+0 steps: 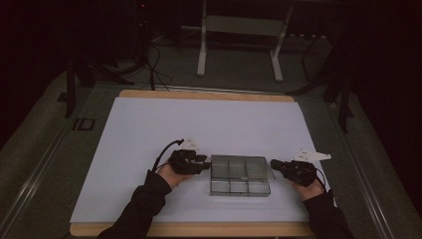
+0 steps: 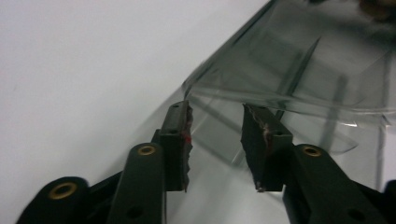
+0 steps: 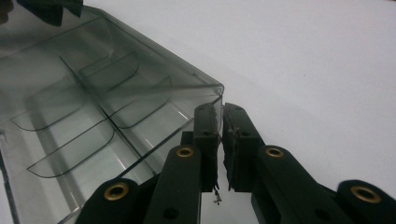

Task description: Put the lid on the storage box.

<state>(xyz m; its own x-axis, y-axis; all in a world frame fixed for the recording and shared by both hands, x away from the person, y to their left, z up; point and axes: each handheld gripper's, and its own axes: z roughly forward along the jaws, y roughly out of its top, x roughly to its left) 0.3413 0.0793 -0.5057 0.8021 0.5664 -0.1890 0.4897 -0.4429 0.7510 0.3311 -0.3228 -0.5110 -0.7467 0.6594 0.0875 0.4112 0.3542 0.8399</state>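
A smoky clear plastic box (image 1: 240, 174) with several inner compartments lies on the white mat (image 1: 199, 119), near its front. My left gripper (image 1: 204, 162) is at the box's left side. In the left gripper view its jaws (image 2: 215, 112) stand apart, open, with the box's thin lid edge (image 2: 299, 60) just ahead of the tips and nothing pressed between the pads. My right gripper (image 1: 273, 163) is at the box's right end. In the right gripper view its jaws (image 3: 220, 109) are shut, their tips meeting the box's (image 3: 93, 102) near corner. I cannot tell whether a thin lip is pinched.
The mat covers a wooden table whose front edge (image 1: 199, 229) lies close to the person's sleeves. Behind the table, on a dark floor, stand a white metal frame's legs (image 1: 201, 50) and some cables (image 1: 154, 69). Bare mat lies behind and on both sides of the box.
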